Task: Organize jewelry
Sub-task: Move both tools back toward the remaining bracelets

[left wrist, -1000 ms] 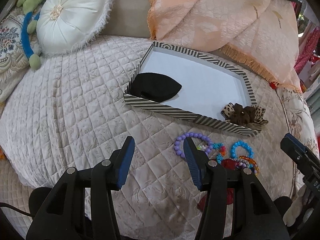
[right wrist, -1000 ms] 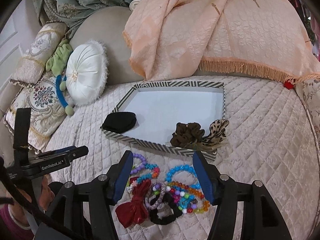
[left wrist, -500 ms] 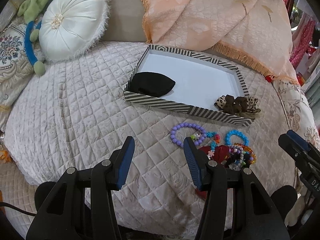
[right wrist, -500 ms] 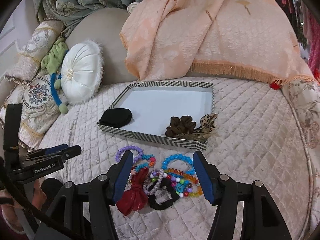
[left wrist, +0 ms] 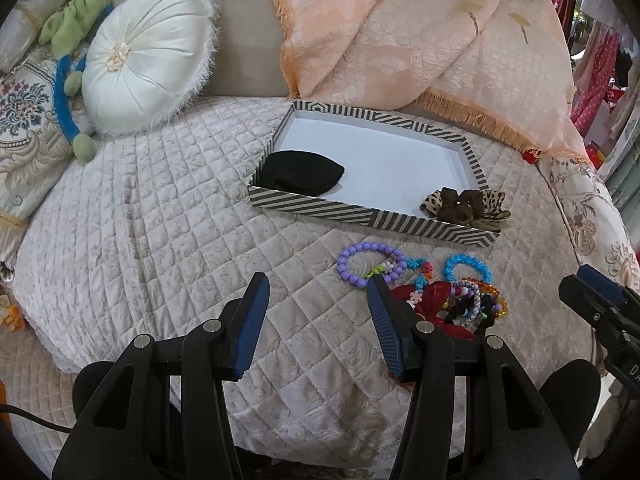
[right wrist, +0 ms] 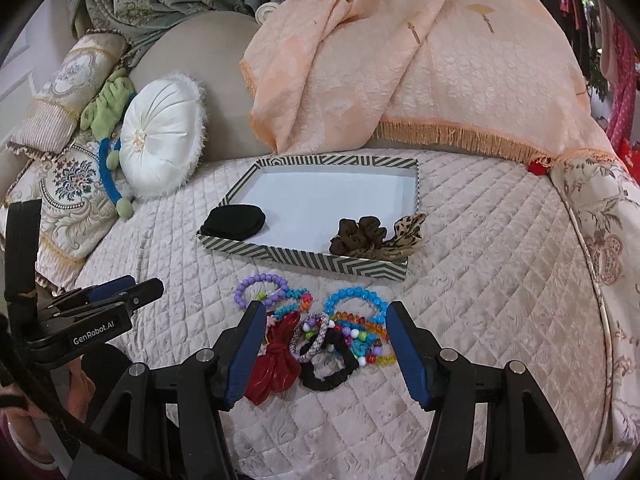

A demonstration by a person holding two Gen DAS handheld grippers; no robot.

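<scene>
A striped tray (right wrist: 298,258) (left wrist: 312,204) lies on the quilted bed. In it are a black pouch (right wrist: 234,222) (left wrist: 300,172) at the left and a brown scrunchie (right wrist: 360,236) (left wrist: 458,204) with a leopard one (right wrist: 404,236) at the right corner. In front of the tray lies a pile: purple bead bracelet (right wrist: 260,290) (left wrist: 368,262), blue bead bracelet (right wrist: 356,300) (left wrist: 468,266), red bow (right wrist: 276,364), black hair tie (right wrist: 328,376), several mixed bead bands. My right gripper (right wrist: 326,310) is open above the pile, empty. My left gripper (left wrist: 318,282) is open and empty, left of the pile.
A round white cushion (right wrist: 160,140) (left wrist: 148,62), a green and blue soft toy (right wrist: 110,108) and patterned pillows lie at the back left. A peach fringed blanket (right wrist: 420,80) (left wrist: 420,40) is draped behind the tray. The bed edge curves away on the right (right wrist: 592,280).
Both grippers have drawn back and risen; the tray and the pile look smaller and farther. Both stay open and empty. No object has moved.
</scene>
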